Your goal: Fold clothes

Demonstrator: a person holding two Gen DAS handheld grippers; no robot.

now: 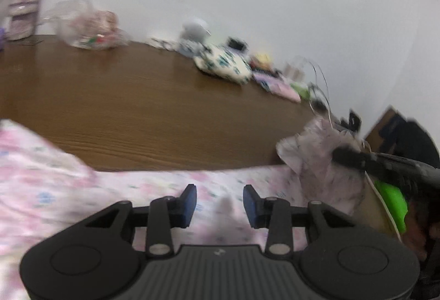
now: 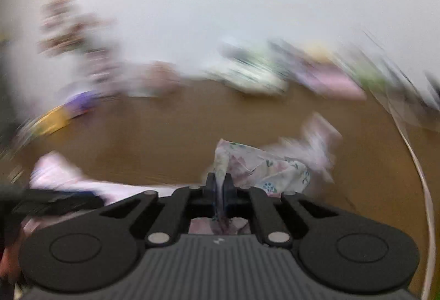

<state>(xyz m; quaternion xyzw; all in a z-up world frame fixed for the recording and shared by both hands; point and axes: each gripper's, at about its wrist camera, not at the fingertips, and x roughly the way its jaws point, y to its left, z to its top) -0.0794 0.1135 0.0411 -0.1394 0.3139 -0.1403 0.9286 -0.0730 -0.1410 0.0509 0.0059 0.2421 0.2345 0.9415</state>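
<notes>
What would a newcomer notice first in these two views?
The pink floral garment spread across the near edge of the brown table. The right gripper has its jaws shut on a bunched corner of it, while the left gripper hangs open over the cloth. Clutter lines the wall behind.

Motion blur smeared the right wrist view; items along the table's [image 2: 170,129] far edge were unidentifiable. The floral garment [image 1: 55,179] was cut off at the left wrist view's left and bottom edges. The right gripper [image 1: 341,155] was partly buried in fabric there.
</notes>
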